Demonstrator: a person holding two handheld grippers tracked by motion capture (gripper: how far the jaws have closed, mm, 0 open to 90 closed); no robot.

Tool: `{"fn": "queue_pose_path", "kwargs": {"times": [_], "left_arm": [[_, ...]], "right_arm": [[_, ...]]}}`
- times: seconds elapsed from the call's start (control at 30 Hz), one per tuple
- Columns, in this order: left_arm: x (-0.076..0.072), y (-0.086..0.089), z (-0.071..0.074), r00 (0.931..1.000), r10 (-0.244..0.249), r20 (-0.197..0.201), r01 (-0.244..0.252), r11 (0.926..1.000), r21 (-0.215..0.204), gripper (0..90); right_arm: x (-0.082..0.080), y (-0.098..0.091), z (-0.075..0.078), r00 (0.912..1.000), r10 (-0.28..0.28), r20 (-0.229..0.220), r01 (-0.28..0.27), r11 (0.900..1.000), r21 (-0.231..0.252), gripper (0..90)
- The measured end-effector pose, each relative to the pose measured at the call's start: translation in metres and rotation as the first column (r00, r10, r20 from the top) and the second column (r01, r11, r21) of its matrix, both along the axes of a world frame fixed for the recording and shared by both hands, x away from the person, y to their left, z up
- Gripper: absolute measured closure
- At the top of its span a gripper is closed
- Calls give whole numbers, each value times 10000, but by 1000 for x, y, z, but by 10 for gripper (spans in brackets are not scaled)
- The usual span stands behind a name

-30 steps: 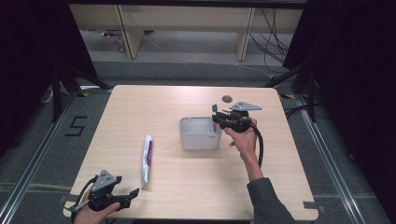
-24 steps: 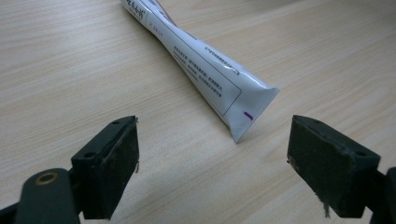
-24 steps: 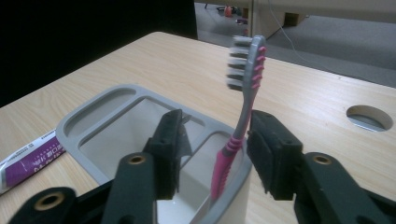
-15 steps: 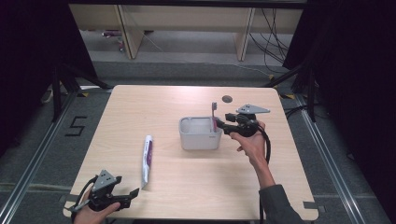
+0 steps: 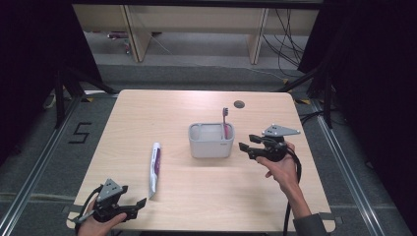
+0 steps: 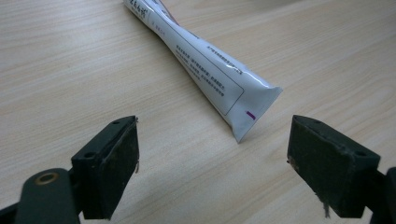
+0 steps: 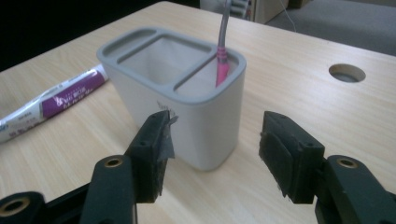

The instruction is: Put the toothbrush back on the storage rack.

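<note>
While the toothpaste tube lies flat near the table's front edge, just ahead of your left gripper, expect it to be light, soft and slick; take it across the firmer crimped tail. It is white with a purple panel. Your left gripper's jaws stand wide and empty. Your right gripper has just been opening, nothing between its jaws, beside the grey holder with the pink toothbrush.

pink-and-grey toothbrush standing upright, slightly tilted, in the right narrow compartment of the grey 3-compartment holder. white-and-purple toothpaste tube lying flat left of the holder, well apart, crimped end nearest the table's front edge.
</note>
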State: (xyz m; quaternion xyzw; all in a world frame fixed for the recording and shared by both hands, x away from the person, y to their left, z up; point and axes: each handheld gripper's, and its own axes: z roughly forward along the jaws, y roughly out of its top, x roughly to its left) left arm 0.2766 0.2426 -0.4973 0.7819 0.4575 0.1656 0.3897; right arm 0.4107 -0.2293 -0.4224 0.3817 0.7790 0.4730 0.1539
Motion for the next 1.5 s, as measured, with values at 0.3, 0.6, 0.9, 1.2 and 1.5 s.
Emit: {"fn": "queue_pose_path", "kwargs": {"times": [0.3,0.6,0.9,1.2,1.5], "left_arm": [[-1,0,0,10000,16,80,-16,10000,-33,162],[-1,0,1,9998,-26,183,28,9999,-112,162],[-1,-1,1,9999,-21,119,21,10000,-31,163],[-1,-1,1,9999,18,109,-18,10000,-12,163],[-1,-1,1,9999,-6,121,6,10000,-11,163]], "right_arm": [[-13,-6,-5,10000,54,-80,-56,9996,-264,434],[-33,-8,-25,9983,181,-553,-210,9984,-522,420],[-54,-16,-41,9974,183,-702,-249,9952,-941,411],[-71,-24,-47,9949,43,-1006,-118,9972,-736,411],[-82,-27,-53,9930,261,-1151,-349,9965,-755,404]]}}
